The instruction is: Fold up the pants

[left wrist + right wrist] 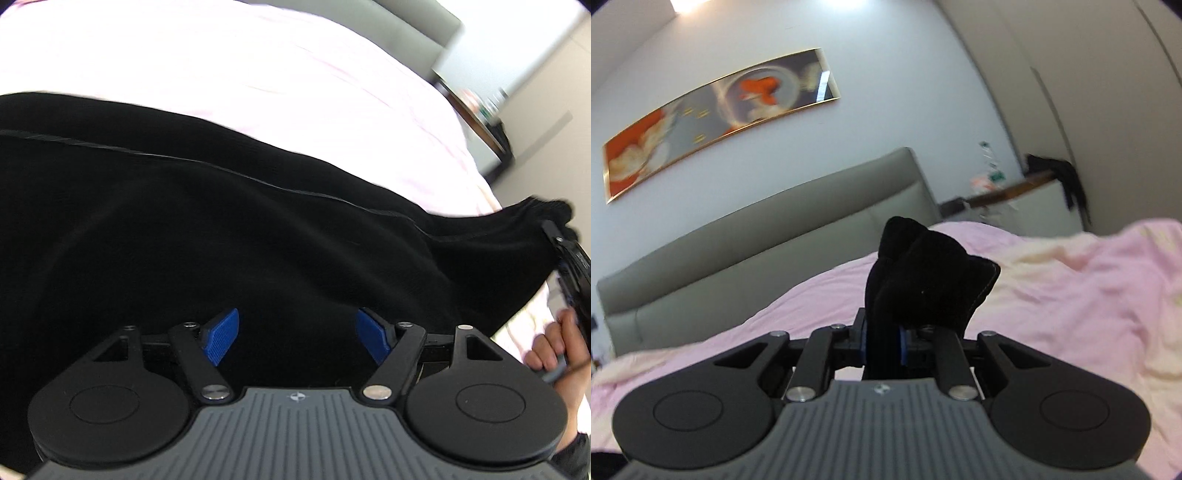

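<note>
The black pants (221, 236) lie spread across the pink bed sheet (258, 74) and fill most of the left wrist view. My left gripper (297, 338) is open, its blue pads (221, 336) apart just above the black fabric, holding nothing. My right gripper (882, 341) is shut on a bunched end of the pants (923, 280), which sticks up above the jaws. In the left wrist view the right gripper (572, 258) shows at the right edge, holding the pants' end lifted off the bed.
A grey padded headboard (757, 251) stands behind the bed, with a framed picture (716, 118) on the wall above. A bedside table (1008, 192) with small items and a dark garment (1067, 177) is at the right. Rumpled pink bedding (1089, 288) lies to the right.
</note>
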Demonstrator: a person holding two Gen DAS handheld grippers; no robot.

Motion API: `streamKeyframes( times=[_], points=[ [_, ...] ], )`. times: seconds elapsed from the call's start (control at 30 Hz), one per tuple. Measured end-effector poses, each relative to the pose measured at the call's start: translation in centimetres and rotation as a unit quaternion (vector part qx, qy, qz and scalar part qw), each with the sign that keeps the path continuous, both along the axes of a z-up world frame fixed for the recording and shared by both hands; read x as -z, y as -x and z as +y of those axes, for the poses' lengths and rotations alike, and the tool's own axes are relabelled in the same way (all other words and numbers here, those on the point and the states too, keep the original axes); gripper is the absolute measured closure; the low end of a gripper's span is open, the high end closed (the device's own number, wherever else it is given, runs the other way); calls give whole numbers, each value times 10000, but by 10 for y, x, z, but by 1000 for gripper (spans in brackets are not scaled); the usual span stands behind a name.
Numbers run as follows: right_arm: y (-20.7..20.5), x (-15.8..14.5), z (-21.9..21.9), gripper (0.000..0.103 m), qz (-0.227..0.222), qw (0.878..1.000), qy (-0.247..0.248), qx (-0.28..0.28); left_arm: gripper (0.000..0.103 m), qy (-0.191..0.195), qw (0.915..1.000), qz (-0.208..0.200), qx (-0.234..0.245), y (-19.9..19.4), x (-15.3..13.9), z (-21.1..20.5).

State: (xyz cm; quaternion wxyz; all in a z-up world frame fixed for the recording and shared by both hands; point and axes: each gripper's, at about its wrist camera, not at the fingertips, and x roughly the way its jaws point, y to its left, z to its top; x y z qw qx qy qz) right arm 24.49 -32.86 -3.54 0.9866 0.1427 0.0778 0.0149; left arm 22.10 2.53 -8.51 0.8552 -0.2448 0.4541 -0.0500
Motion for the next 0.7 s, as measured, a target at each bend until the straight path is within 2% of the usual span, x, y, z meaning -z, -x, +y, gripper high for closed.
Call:
streamKeyframes(
  times=[0.07,0.17,0.27,0.33,0.4,0.5,0.53,0.6,0.67,0.7],
  points=[
    [3,-3,38,92,-70,9968,647,-475,18,125,9996,22,-246,12,1,20],
    [8,3,91,92,-57,9795,1615,-1207,18,413,9977,30,-533,31,3,42],
    [12,20,140,92,94,9503,2449,-1918,18,578,9959,51,-687,44,7,47],
    [14,33,165,92,282,9301,2804,-2354,18,627,9953,74,-728,49,8,50],
    [12,52,189,92,677,9019,3184,-2840,18,656,9952,89,-726,50,9,48],
    [17,83,214,91,988,8566,3963,-3154,18,701,9952,121,-674,37,9,39],
    [19,88,216,91,986,8488,4112,-3173,18,730,9952,129,-644,34,9,38],
    [13,85,213,88,1035,8503,4058,-3186,17,786,9952,164,-553,30,9,34],
    [11,79,209,79,1156,8502,3954,-3278,17,814,9955,214,-436,20,9,28],
    [15,77,203,68,1206,8471,3954,-3340,17,842,9954,231,-394,16,7,27]
  ],
)
